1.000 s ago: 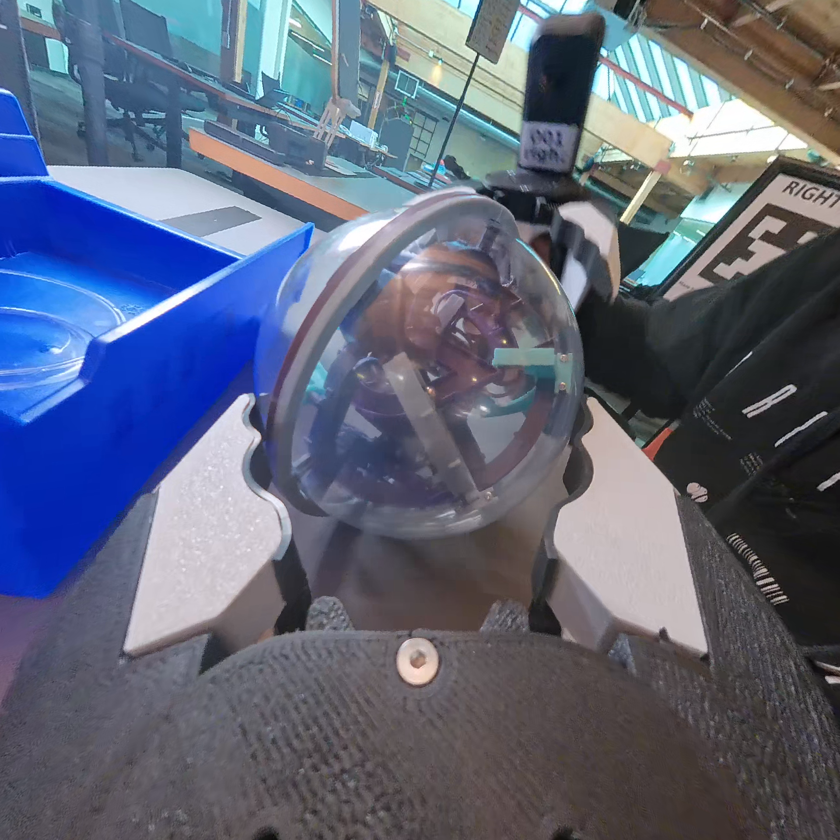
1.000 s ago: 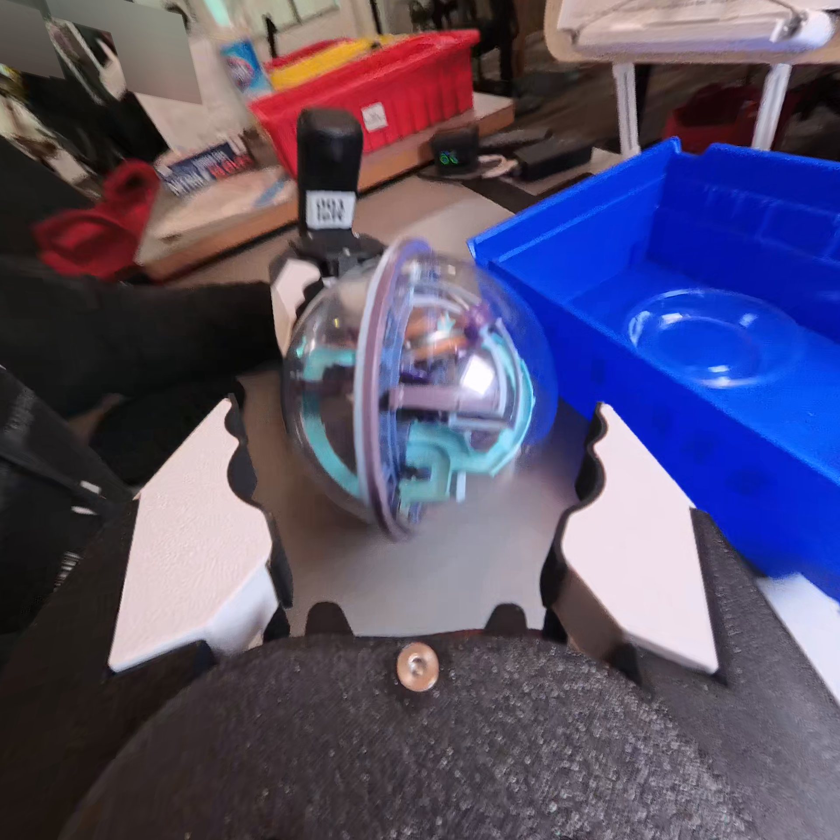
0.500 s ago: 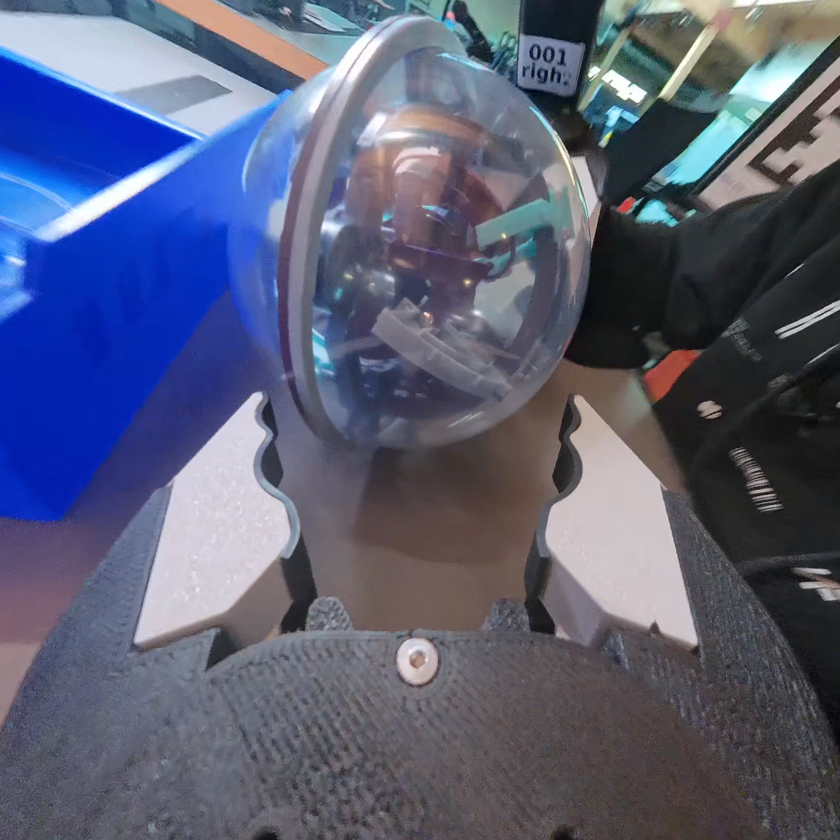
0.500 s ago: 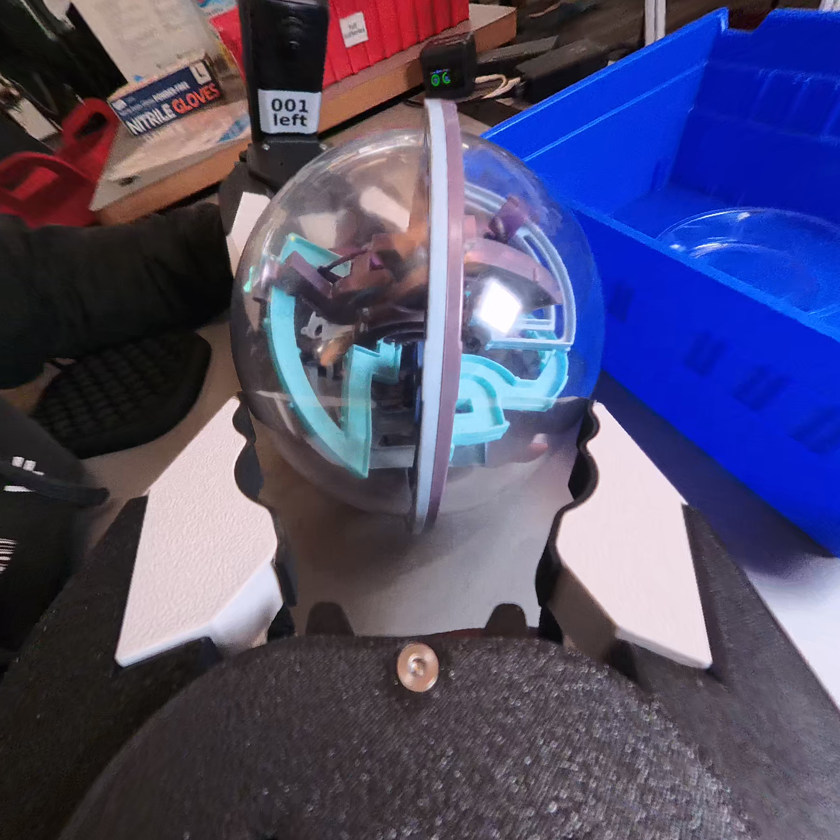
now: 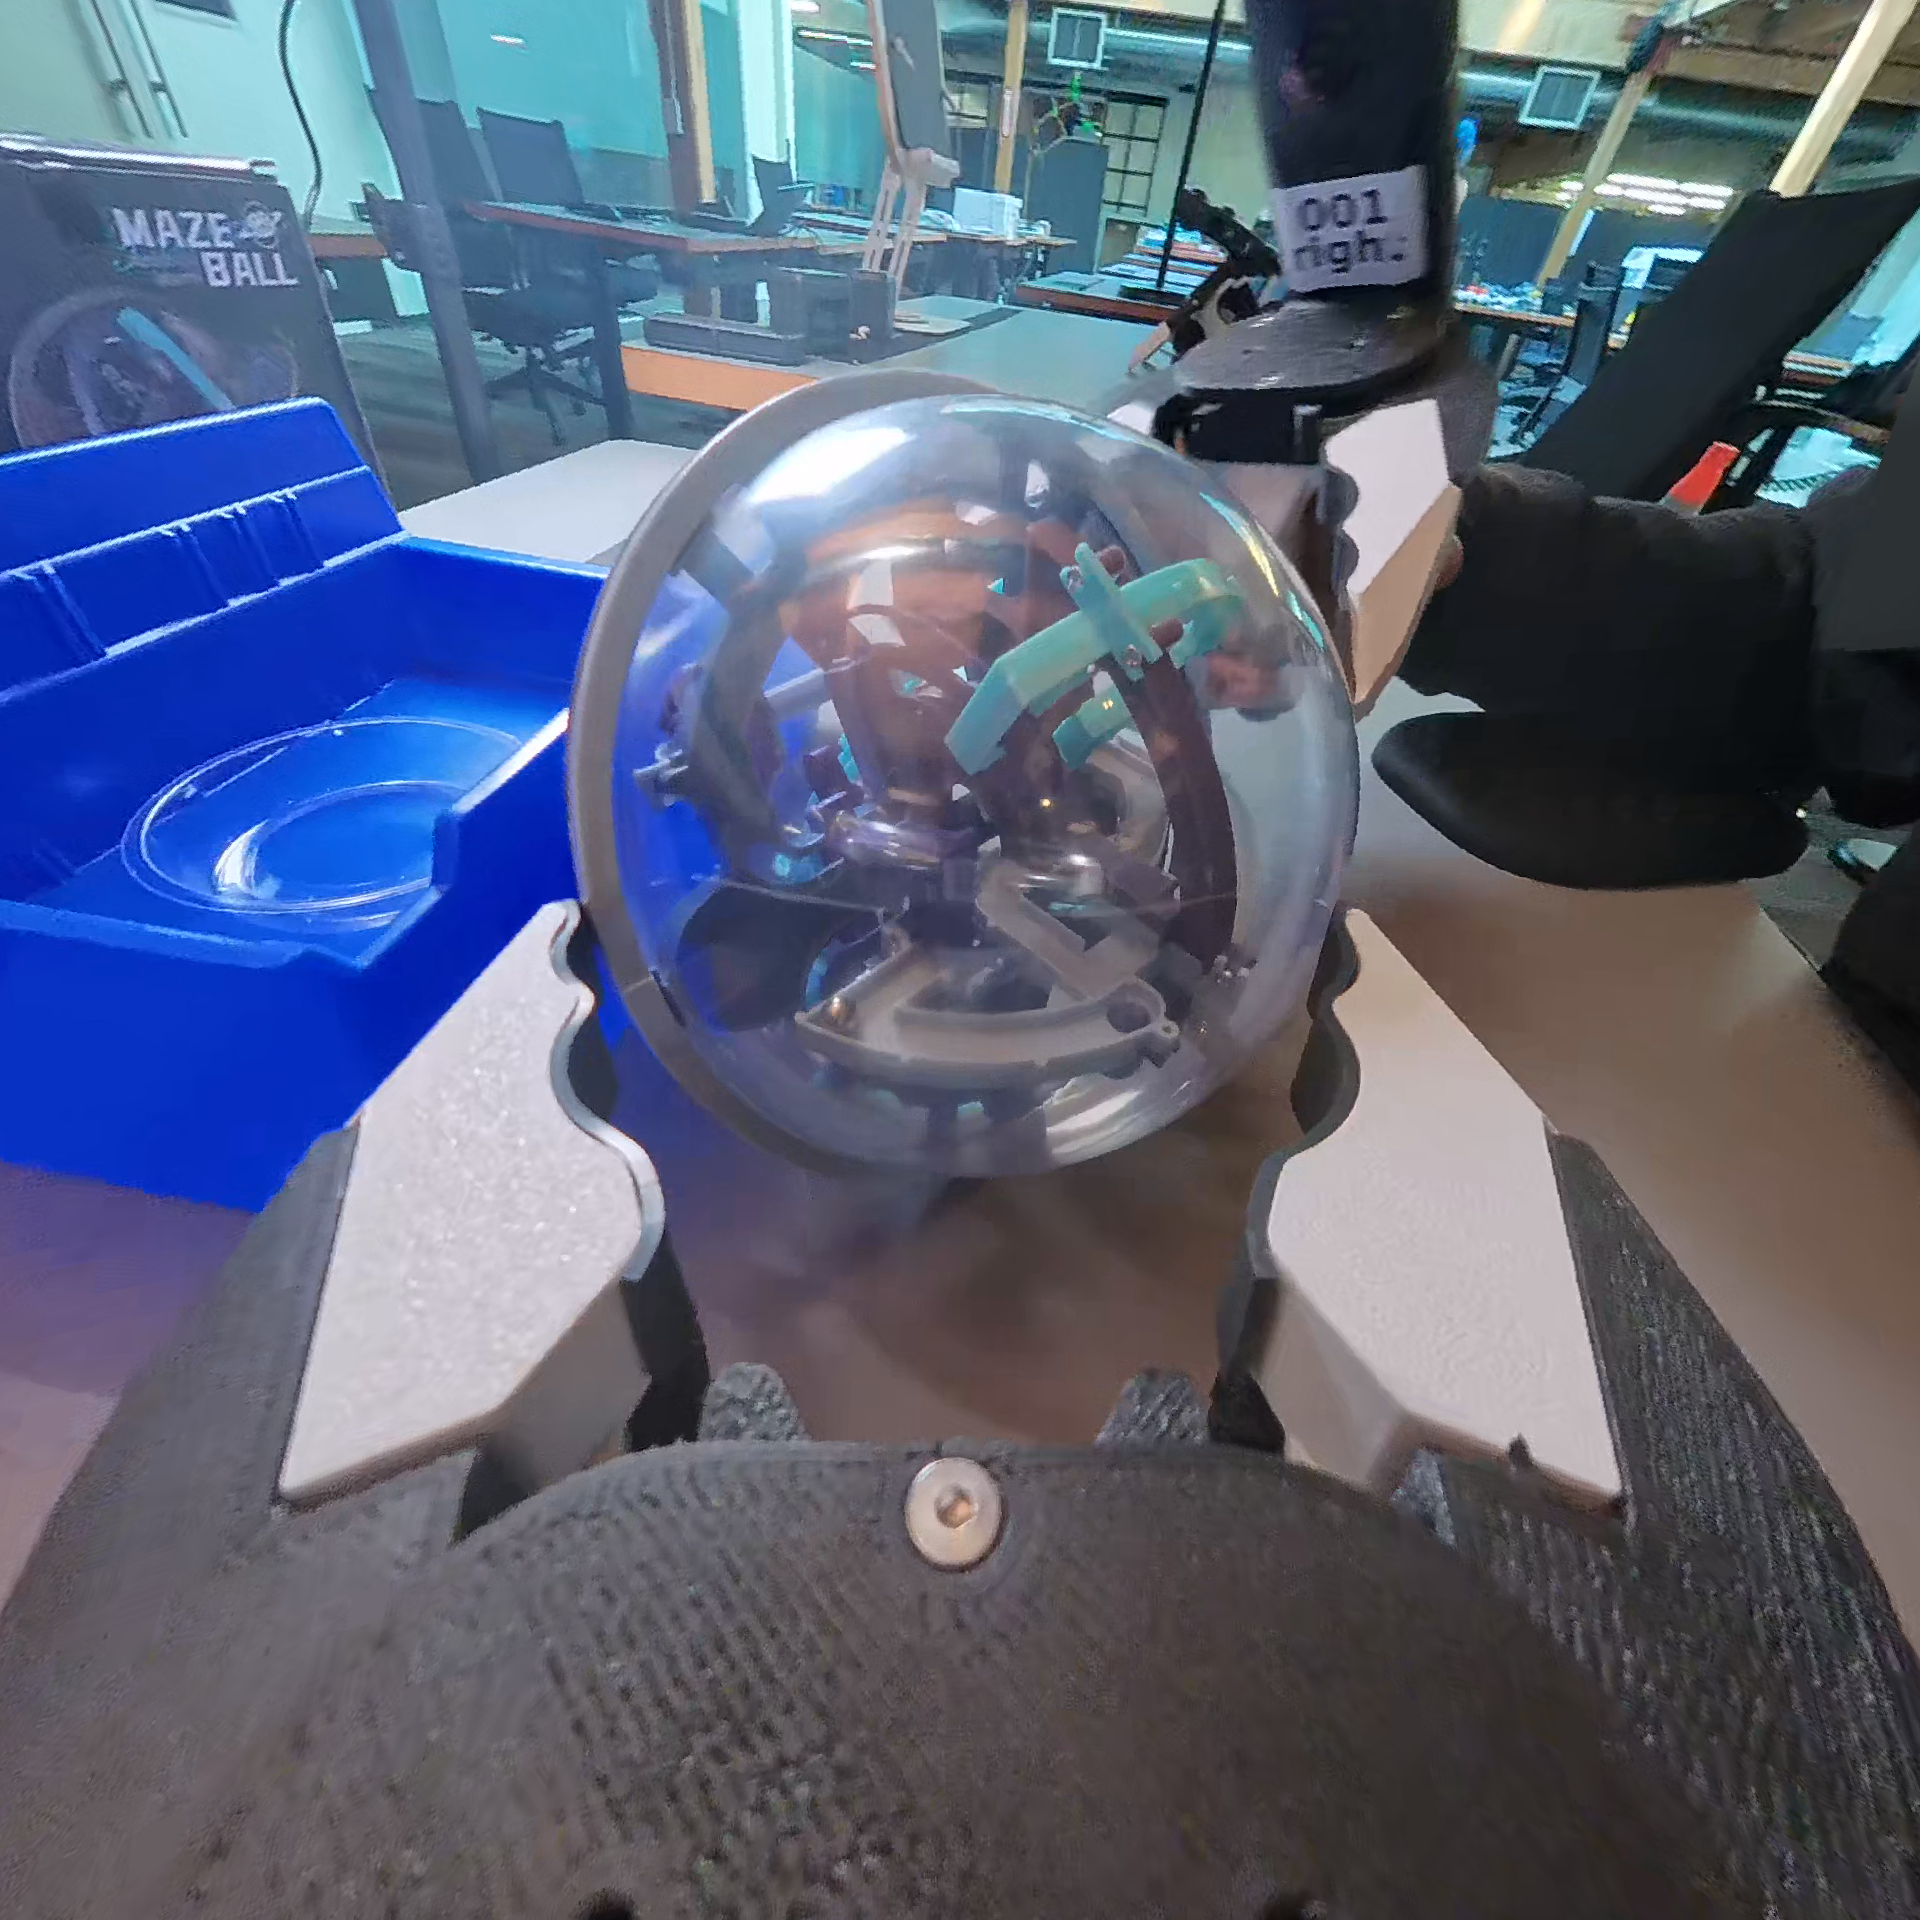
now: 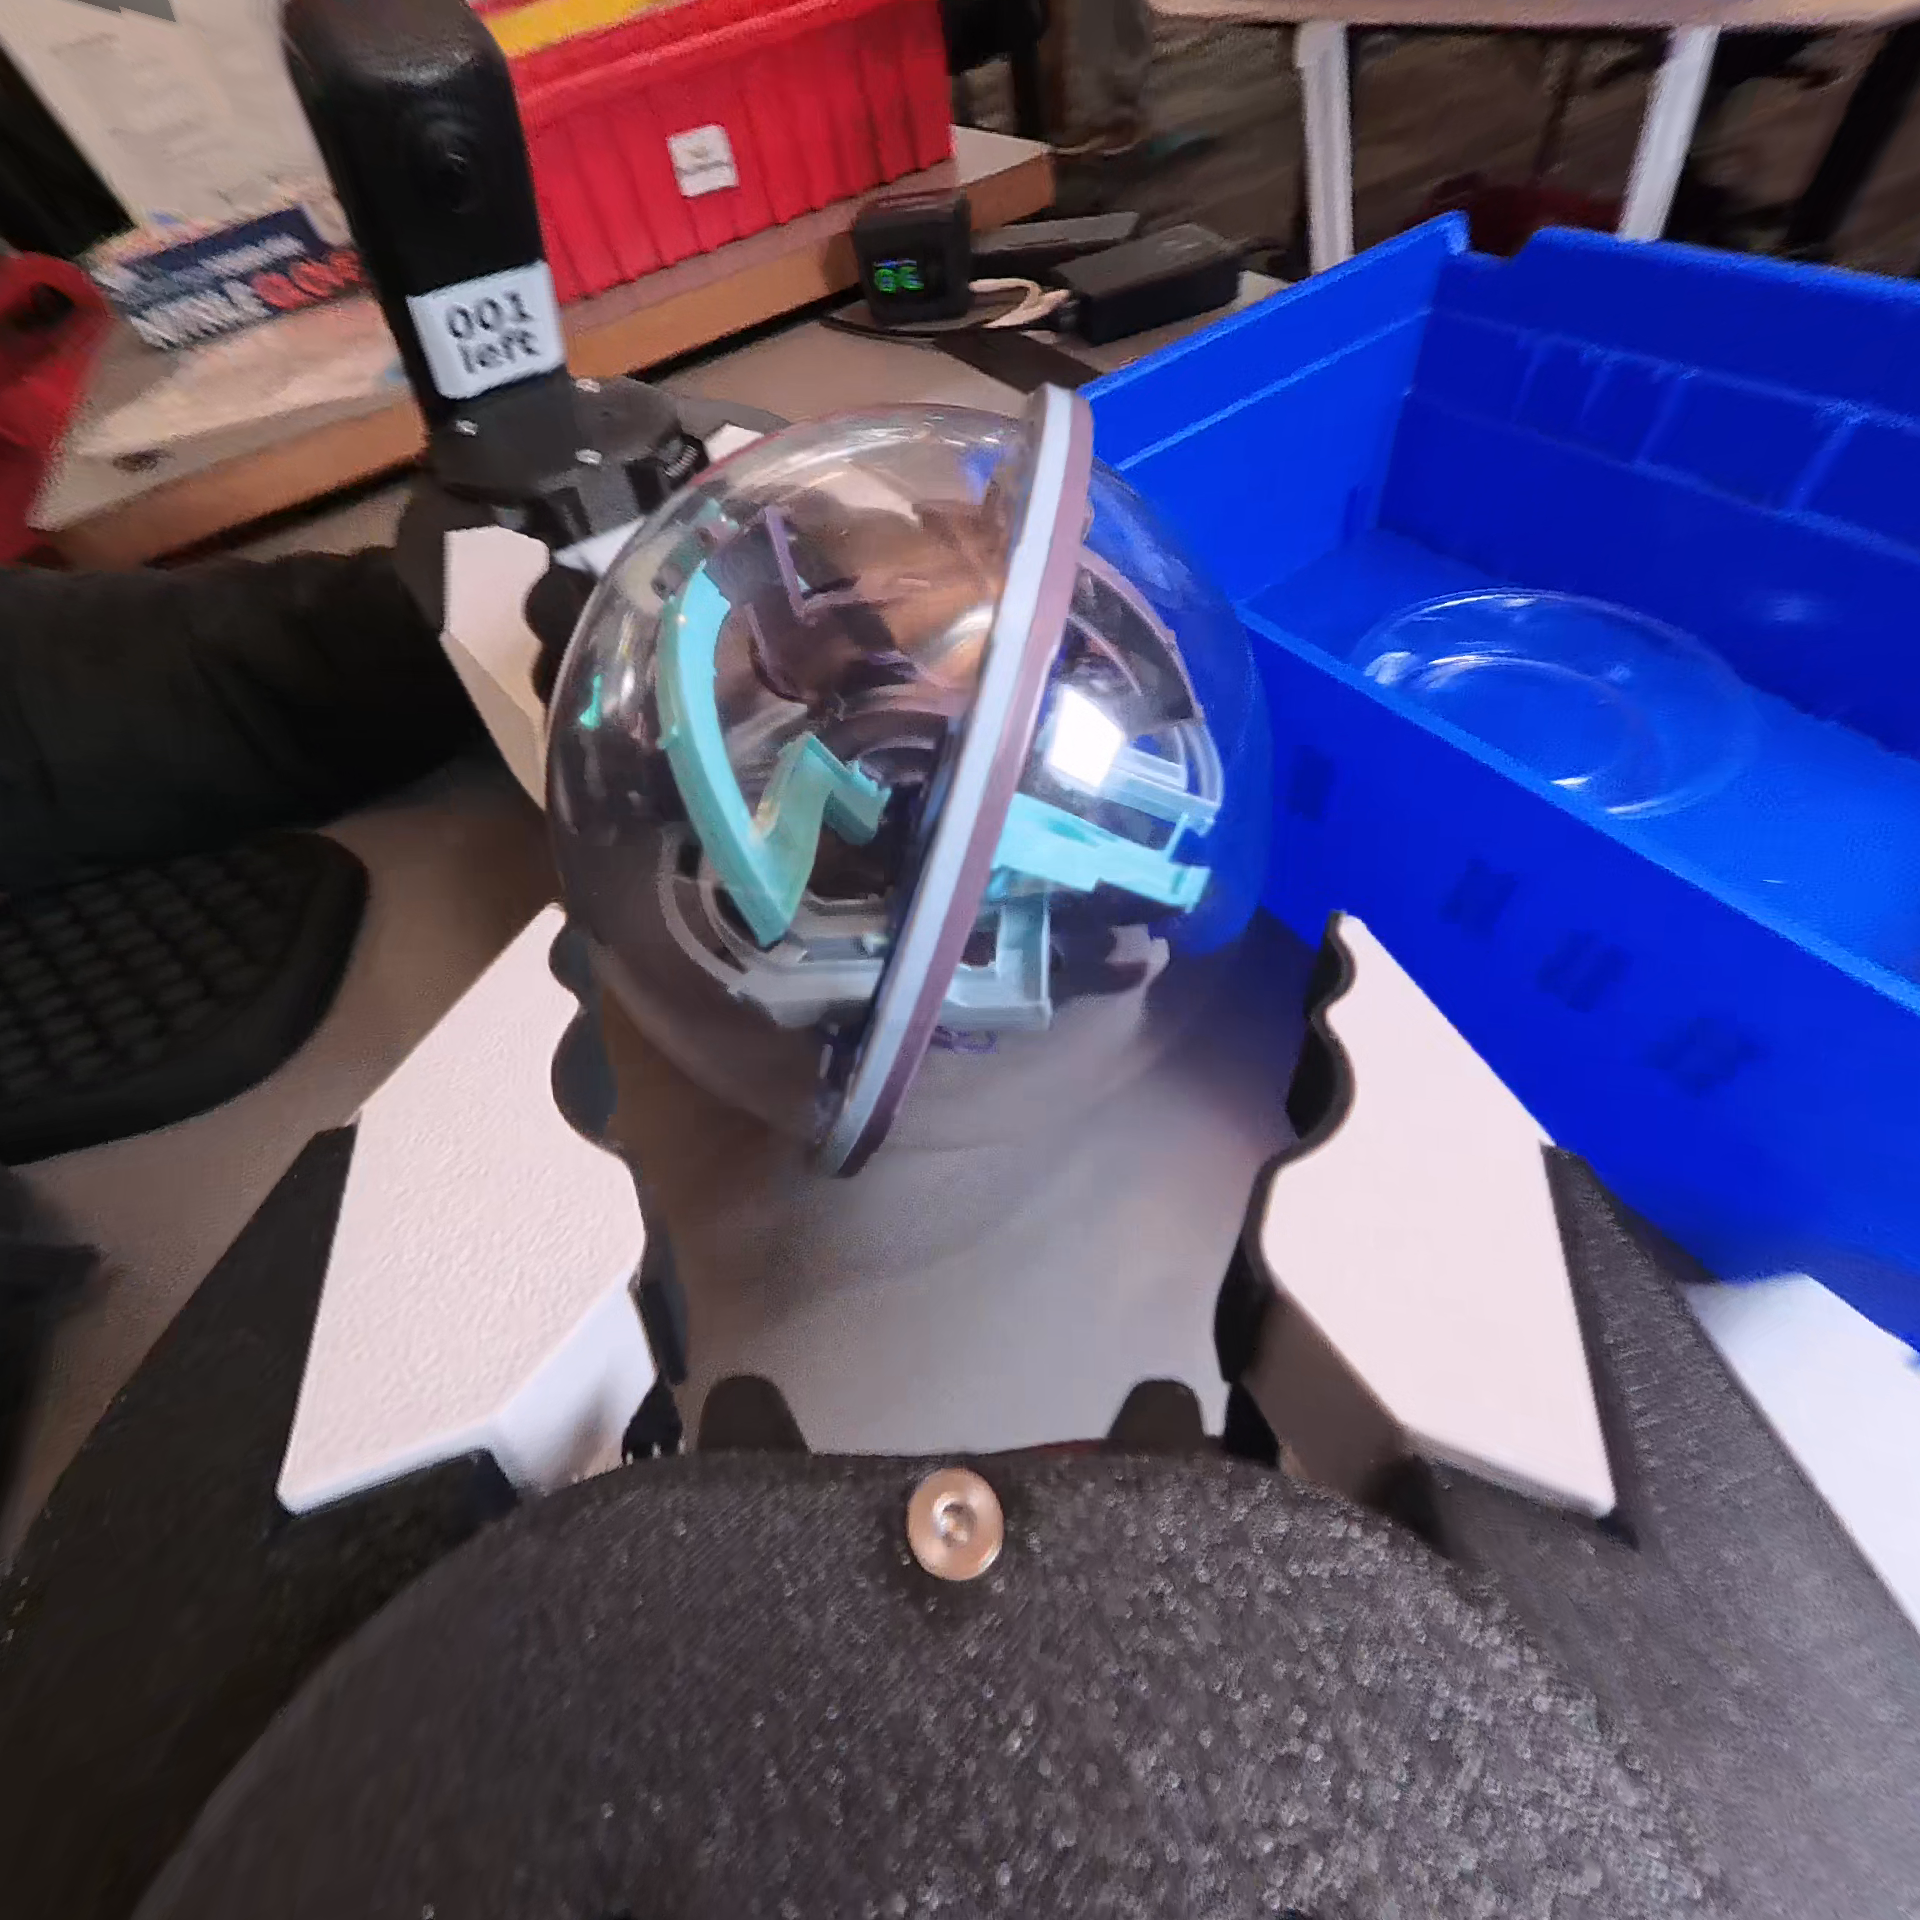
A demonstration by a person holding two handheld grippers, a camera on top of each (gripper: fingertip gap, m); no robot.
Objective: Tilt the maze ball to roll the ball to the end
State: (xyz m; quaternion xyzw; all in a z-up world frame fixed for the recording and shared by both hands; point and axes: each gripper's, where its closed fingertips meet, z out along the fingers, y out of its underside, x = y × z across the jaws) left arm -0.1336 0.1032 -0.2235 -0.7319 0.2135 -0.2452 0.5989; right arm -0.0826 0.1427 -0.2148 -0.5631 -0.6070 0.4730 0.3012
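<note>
Maze ball (image 5: 966, 790): sat low over the tan bench (image 5: 1558, 1039), lodged between two grippers facing each other; could not tell whether it touched the bench. Was a clear, glossy hard-plastic sphere, girded by a grey rim tilted off vertical. Carried inside a tangle of curved tracks in teal, purple, brown and grey. Showed a small metallic bead (image 5: 836, 1005) low on a flat grey arc track near the rim. Met the left gripper (image 5: 953, 935) at the wavy-edged tips of its smooth white fingers, spread wide in a coarse black printed body. Stood likewise before the right gripper (image 6: 951, 956), also spread wide, with a gap at one fingertip. Lay just beside a glossy blue plastic bin (image 5: 208, 1039) with ribbed walls, which held a shallow clear round dish (image 5: 301, 821). Was flanked by a black-gloved hand (image 5: 1621, 707) behind the far gripper.
</note>
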